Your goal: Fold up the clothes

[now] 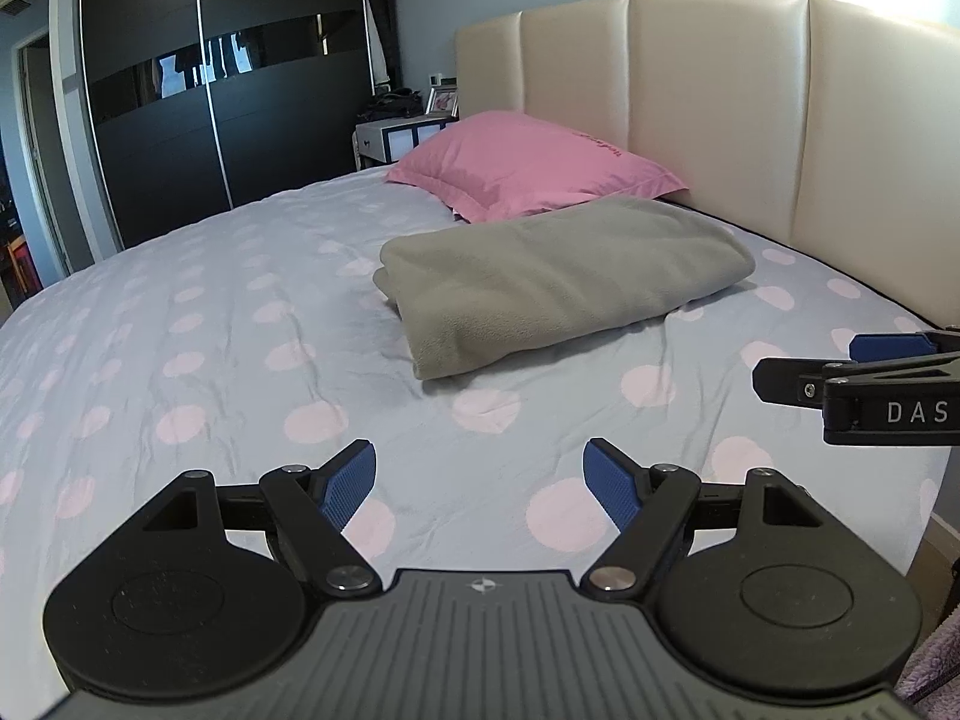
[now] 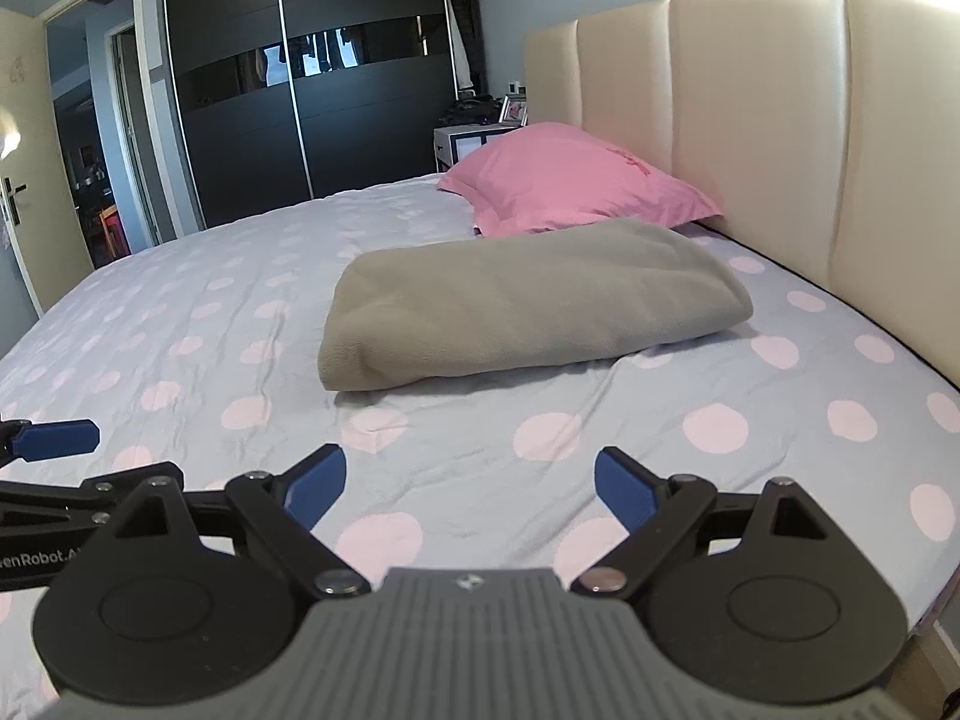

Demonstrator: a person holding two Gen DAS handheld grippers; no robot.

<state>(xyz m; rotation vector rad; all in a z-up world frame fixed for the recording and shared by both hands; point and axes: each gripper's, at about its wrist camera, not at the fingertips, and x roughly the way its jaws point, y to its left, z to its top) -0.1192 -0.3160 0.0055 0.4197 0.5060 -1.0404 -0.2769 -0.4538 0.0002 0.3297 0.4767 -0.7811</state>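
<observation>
A folded grey fleece cloth (image 1: 558, 276) (image 2: 528, 306) lies on the bed, just in front of the pink pillow. My left gripper (image 1: 480, 480) hovers over the sheet short of the cloth, open, with nothing between its blue pads. My right gripper (image 2: 471, 483) is also open and empty, at a similar distance from the cloth. In the left wrist view the right gripper's fingers (image 1: 798, 381) reach in from the right edge. In the right wrist view the left gripper's fingers (image 2: 57, 439) reach in from the left edge.
The bed sheet (image 1: 210, 324) (image 2: 600, 420) is light blue with pink dots. A pink pillow (image 1: 528, 165) (image 2: 576, 180) leans near the cream padded headboard (image 1: 720, 102) (image 2: 780, 120). A dark sliding wardrobe (image 1: 228, 90) and a bedside table (image 1: 396, 135) stand beyond the bed. A doorway (image 2: 90, 138) opens at the left.
</observation>
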